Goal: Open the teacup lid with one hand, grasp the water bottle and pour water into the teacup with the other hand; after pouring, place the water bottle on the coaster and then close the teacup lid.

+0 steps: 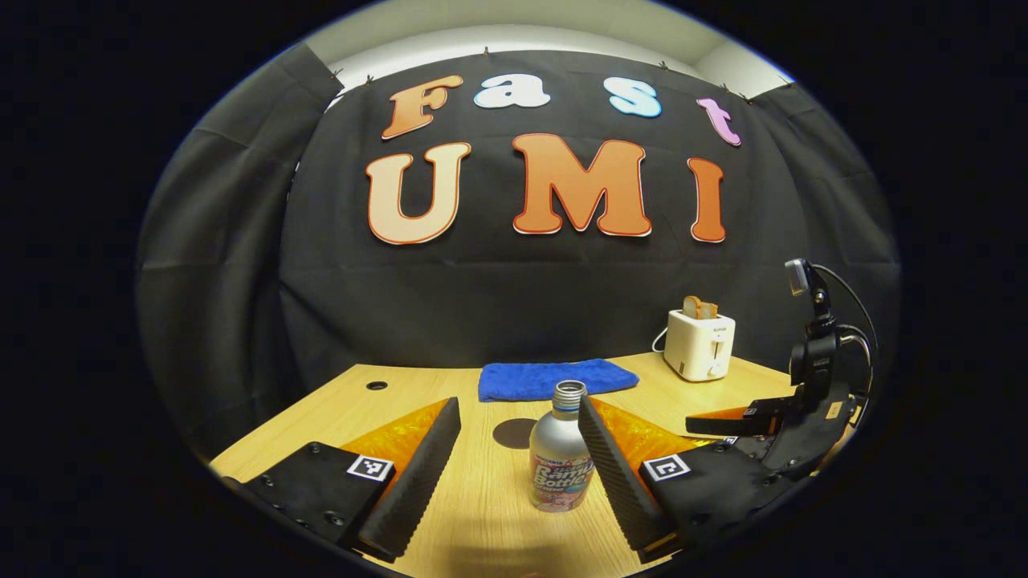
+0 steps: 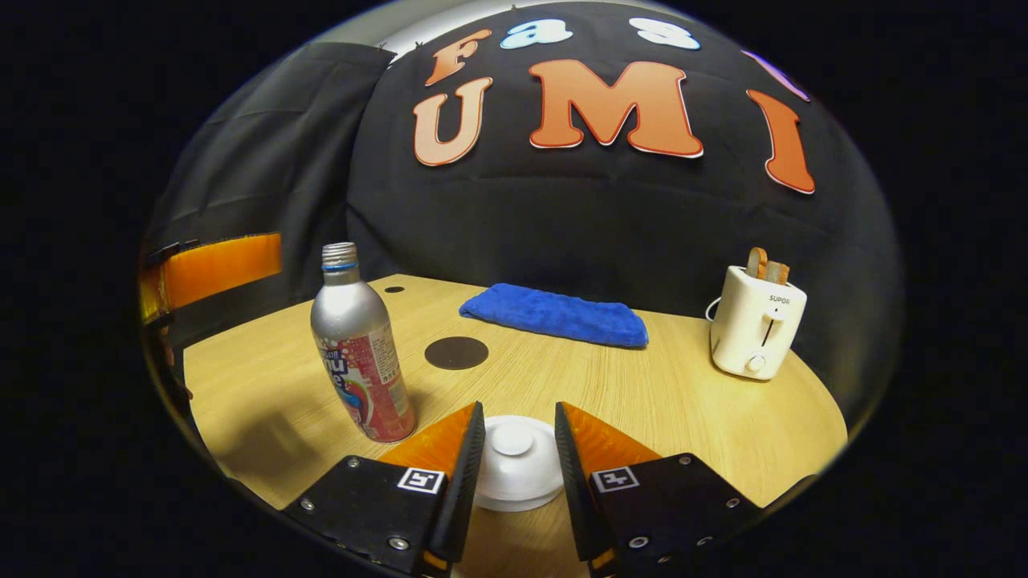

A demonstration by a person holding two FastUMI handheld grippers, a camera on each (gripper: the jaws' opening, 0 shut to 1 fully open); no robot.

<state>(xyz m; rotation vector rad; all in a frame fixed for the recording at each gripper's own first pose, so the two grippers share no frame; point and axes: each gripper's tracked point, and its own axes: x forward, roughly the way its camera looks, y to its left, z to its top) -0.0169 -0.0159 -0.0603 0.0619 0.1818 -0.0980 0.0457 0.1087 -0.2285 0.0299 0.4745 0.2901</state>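
Judging from how things lie, the task has barely begun. The teacup lid [image 2: 514, 470] sits on its cup, and the right gripper [image 2: 518, 457] straddles it with jaws released, one on each side of the lid and neither pressing on it. The left gripper [image 1: 518, 461] likewise has its jaws spread around the water bottle [image 1: 560, 453], the bottle standing upright on the desk [image 2: 642, 401] between them, near the right-hand jaw, though I cannot tell if it touches. The bottle's neck is bare, with no cap on it.

Still to come: lifting the lid, gripping and pouring, setting the bottle on the coaster [image 2: 456, 352], which lies behind the bottle and towards the blue cloth [image 2: 554, 315], then closing the cup.

Writing: the bottle's label carries print too distorted to make out, and the toaster [image 2: 756, 325], to the right of the cloth, bears a small brand mark.
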